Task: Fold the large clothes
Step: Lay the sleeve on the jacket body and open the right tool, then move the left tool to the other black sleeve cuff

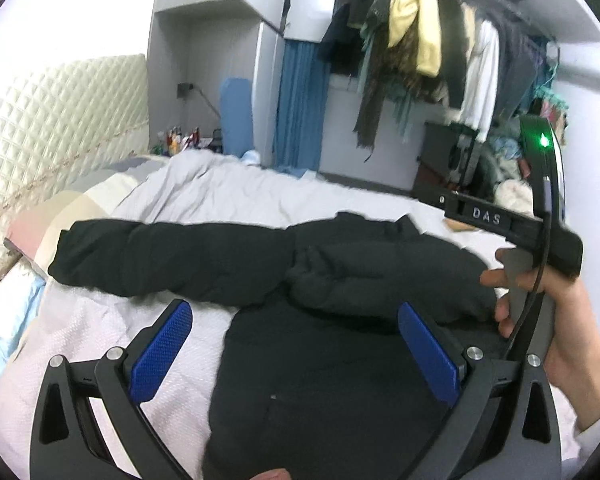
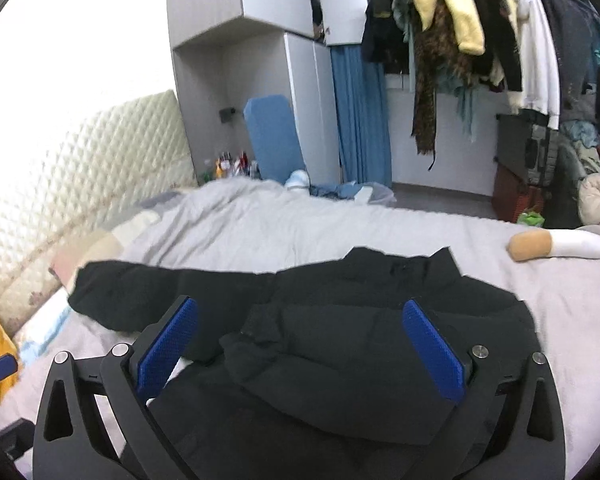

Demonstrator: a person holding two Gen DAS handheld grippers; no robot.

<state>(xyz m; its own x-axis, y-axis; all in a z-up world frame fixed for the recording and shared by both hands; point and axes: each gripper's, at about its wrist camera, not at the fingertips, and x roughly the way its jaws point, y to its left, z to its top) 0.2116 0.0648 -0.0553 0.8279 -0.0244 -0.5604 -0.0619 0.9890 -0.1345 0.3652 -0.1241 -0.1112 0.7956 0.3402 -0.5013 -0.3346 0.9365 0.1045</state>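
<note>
A large black padded jacket [image 1: 332, 344] lies on the bed, its body toward me. One sleeve [image 1: 164, 256] stretches out to the left. The other sleeve [image 2: 340, 344] is folded across the chest. My left gripper [image 1: 296, 352] hovers above the jacket's body, open, with nothing between its blue pads [image 1: 162, 350]. My right gripper [image 2: 300, 352] hangs above the folded sleeve, open wide and empty, its blue pads [image 2: 436, 348] clear of the cloth. In the left wrist view a hand [image 1: 548, 312] holds the other gripper's handle at the right.
The bed [image 2: 300, 220] carries a grey-white cover and a quilted headboard [image 1: 56, 120] at left. A tan and white roll [image 2: 556, 244] lies at the bed's right. Hanging clothes [image 2: 480, 28], a grey wardrobe [image 2: 252, 32] and a blue curtain [image 2: 360, 112] stand beyond.
</note>
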